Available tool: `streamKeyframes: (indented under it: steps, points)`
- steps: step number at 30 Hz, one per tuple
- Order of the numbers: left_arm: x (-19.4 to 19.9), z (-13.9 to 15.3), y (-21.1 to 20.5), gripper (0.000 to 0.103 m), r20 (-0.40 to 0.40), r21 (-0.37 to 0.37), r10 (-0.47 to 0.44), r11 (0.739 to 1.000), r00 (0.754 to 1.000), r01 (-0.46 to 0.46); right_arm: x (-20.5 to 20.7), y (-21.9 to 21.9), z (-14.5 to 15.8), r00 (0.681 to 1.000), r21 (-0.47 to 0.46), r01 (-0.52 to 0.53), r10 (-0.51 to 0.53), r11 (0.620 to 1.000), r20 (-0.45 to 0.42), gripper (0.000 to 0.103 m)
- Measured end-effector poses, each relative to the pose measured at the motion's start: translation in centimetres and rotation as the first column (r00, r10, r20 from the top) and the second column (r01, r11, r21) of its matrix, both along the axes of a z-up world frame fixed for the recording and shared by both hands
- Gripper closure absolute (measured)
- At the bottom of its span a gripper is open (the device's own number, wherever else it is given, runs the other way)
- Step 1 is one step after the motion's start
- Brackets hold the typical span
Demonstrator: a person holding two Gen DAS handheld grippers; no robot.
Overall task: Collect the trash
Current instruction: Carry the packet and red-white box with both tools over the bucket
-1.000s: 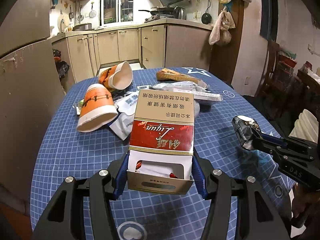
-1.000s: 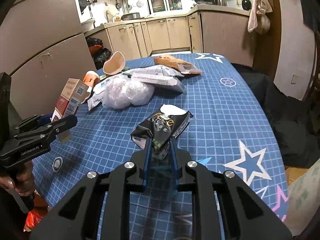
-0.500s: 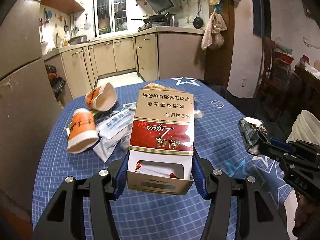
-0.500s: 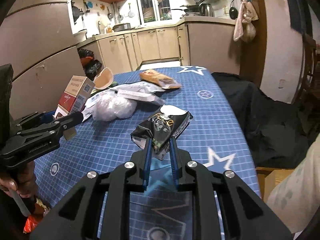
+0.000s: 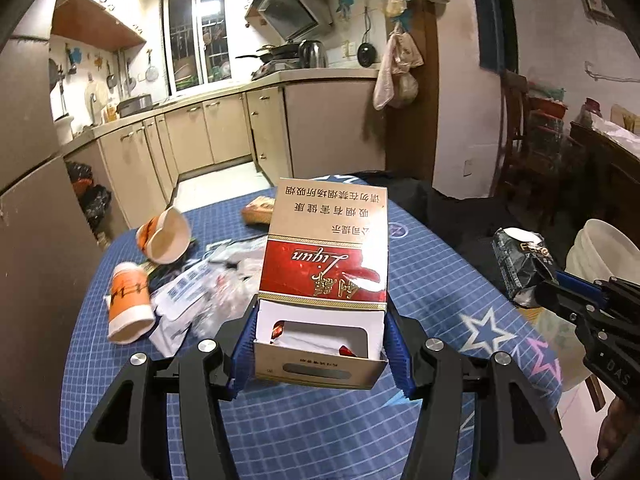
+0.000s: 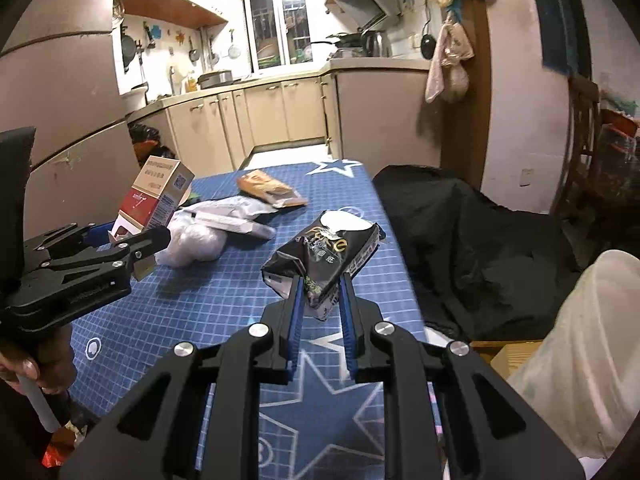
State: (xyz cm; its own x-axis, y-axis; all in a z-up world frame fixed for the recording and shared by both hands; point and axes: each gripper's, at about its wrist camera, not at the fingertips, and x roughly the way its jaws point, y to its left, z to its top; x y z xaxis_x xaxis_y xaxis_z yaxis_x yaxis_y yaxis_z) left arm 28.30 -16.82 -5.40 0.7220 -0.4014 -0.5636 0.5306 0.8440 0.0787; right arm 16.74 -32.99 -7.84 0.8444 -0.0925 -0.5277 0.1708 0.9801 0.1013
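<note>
My left gripper (image 5: 320, 344) is shut on a red and tan cigarette carton (image 5: 326, 264), held above the blue checked table (image 5: 304, 432); the carton also shows in the right wrist view (image 6: 154, 200). My right gripper (image 6: 320, 312) is shut on a black tissue packet (image 6: 324, 256), held over the table's right side; the packet also shows in the left wrist view (image 5: 520, 260). Still on the table lie two orange paper cups (image 5: 130, 304) (image 5: 164, 234), white wrappers (image 5: 192, 300), a clear plastic bag (image 6: 196, 242) and a brown snack bag (image 6: 268, 190).
A white bin with a plastic liner (image 6: 584, 344) stands by the table's right edge, also in the left wrist view (image 5: 600, 252). A black-covered chair (image 6: 460, 232) is beyond it. Kitchen cabinets (image 5: 208, 136) line the back wall. A fridge (image 5: 28, 200) is at left.
Both grippers have lifted and drawn back toward the table's near right, each still holding its item. The trash pile now looks farther away and the white bin has come into view.
</note>
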Motion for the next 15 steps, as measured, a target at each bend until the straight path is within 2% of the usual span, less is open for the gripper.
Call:
streamKeyframes:
  steps: [15]
  points:
    - [-3.0, 1.6, -8.2, 0.046, 0.044, 0.011, -0.162, 0.987, 0.986, 0.162, -4.4, -6.1, 1.4, 0.984, 0.013, 0.164, -0.165, 0.986, 0.073, 0.087]
